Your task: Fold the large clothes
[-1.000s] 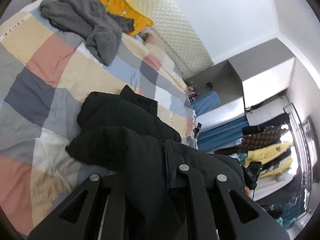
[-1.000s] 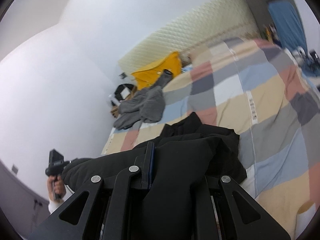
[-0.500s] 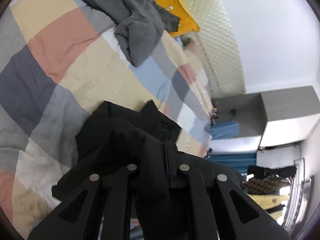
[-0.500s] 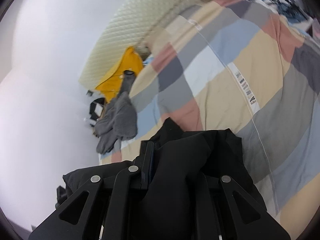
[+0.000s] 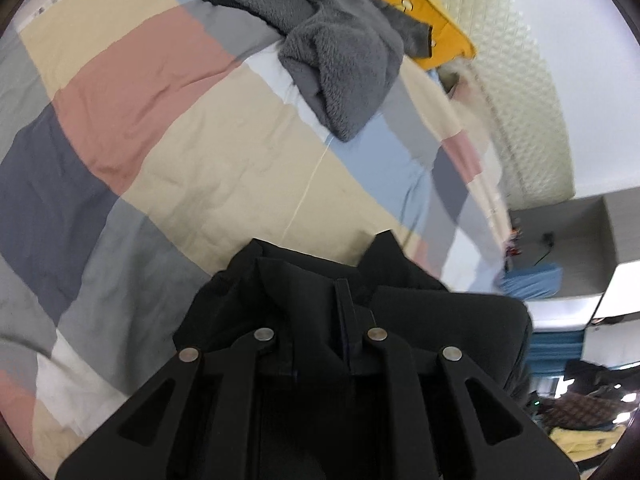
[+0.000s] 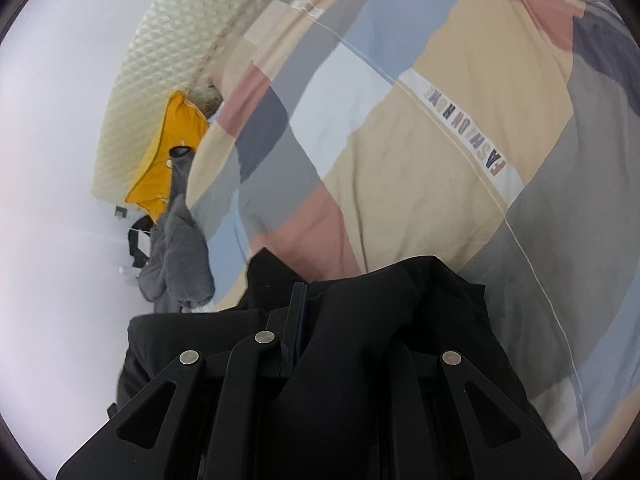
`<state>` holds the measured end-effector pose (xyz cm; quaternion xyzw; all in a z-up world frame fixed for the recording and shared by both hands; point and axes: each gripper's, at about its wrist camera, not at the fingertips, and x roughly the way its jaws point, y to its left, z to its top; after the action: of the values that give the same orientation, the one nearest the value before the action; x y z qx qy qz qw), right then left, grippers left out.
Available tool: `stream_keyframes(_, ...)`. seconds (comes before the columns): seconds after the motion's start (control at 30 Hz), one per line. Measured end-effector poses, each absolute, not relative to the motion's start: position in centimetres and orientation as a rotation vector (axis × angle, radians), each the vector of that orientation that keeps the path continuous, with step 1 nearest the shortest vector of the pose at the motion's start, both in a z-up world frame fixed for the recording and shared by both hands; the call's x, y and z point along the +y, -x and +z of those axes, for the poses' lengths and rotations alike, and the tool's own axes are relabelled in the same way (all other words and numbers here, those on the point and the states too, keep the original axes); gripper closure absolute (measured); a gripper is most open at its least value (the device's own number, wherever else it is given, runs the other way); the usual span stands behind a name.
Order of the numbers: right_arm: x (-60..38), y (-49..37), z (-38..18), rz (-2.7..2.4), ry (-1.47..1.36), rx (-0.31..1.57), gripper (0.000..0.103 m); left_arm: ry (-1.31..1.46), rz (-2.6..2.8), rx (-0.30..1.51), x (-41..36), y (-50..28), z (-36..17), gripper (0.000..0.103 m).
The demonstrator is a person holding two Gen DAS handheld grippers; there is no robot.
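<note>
A black jacket (image 5: 420,300) hangs bunched from both grippers just above the patchwork bed cover (image 5: 240,160), its collar points toward the bed. My left gripper (image 5: 324,292) pinches the jacket's edge; its jaws are opening, with the cloth still between them and one finger hidden under it. In the right wrist view the same black jacket (image 6: 400,292) drapes over my right gripper (image 6: 306,292), which is shut on a fold of it. Both grippers point steeply down at the bed cover (image 6: 400,140).
A grey fleece garment (image 5: 340,40) lies crumpled near the head of the bed, partly on a yellow cushion (image 5: 432,20). The quilted headboard (image 5: 520,100) stands behind. Clothes on a rack (image 5: 580,420) and a grey cabinet (image 5: 624,280) are beyond the bed's far side.
Both grippers have come down toward the bed and tipped forward, carrying the jacket with them. The cover now fills both views. The left jaws stand slightly wider.
</note>
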<state>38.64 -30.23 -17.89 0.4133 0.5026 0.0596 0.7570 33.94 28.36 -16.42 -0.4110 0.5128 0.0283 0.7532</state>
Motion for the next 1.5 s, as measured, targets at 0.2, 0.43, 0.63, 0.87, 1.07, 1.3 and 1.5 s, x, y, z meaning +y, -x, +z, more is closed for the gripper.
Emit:
stream_keyframes(0.2, -30.7, -39.3, -19.9, 0.169, -0.966, 1.122, 0.089, 0.896, 0.059, 1.162, 27.8, -35.0, -17.9, 0.087)
stream_keyframes(0.43, -32.2, -38.3, -18.4, 0.288, -1.015, 1.109, 0.059, 0.935, 0.001, 1.141, 27.7, -33.4, -15.5, 0.038)
stream_keyframes(0.63, -33.8, -35.7, -13.2, 0.278, -0.922, 1.045, 0.040, 0.886, -0.036, 1.076, 27.7, -30.8, -10.8, 0.024)
stream_keyframes(0.87, -31.5, -33.6, -3.1, 0.264, -0.645, 0.927, 0.033, 0.618, -0.049, 0.901, 24.8, -29.4, -0.9, 0.024)
stream_keyframes(1.07, -25.2, -32.7, 2.4, 0.283, -0.391, 0.830, 0.026, 0.457, -0.134, 0.813, 18.1, -30.8, 5.6, 0.024)
stream_keyframes(1.3, -18.5, -32.3, -5.4, 0.288, -0.212, 0.850, 0.024, 0.212, -0.177, 0.845, 10.4, -32.1, -2.1, 0.024)
stream_keyframes(1.5, -14.9, -31.6, -14.6, 0.315, -0.159, 0.867, 0.024, -0.027, -0.113, 0.889, 8.5, -32.5, -11.1, 0.024)
